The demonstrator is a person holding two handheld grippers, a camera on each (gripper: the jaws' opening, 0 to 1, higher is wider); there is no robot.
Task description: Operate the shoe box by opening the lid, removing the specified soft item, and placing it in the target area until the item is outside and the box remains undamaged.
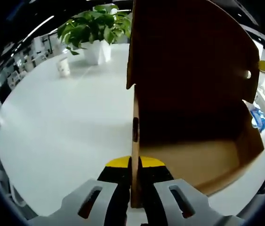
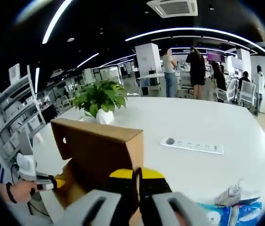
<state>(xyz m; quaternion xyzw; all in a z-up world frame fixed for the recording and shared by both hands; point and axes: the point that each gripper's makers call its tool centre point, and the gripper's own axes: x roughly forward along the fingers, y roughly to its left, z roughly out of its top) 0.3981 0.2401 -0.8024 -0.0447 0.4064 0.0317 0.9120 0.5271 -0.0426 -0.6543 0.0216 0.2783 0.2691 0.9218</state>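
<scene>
A: What's the left gripper [image 1: 135,181] doing?
B: Clamped on the cardboard shoe box's [image 1: 193,108] raised lid edge; box on the white table [image 1: 61,136].
A: The right gripper [image 2: 137,190]?
B: Jaws together, pinching nothing visible, just before the box. Beyond: power strip [image 2: 191,145], potted plant [image 2: 99,100].

White table [image 2: 226,125] spans most of both views. Potted plant [image 2: 100,100] in a white pot at 10 o'clock in the right gripper view, at 12 in the left gripper view. White power strip [image 2: 192,145] on the table at 3 o'clock of the plant. Paper cup [image 1: 63,67] at 10 o'clock in the left gripper view. Dark ceiling with light strips [image 2: 193,33] and an AC vent [image 2: 172,7]. Shelving [image 2: 14,117] at 9 o'clock. Several people [image 2: 197,70] stand by desks at 1 o'clock.
</scene>
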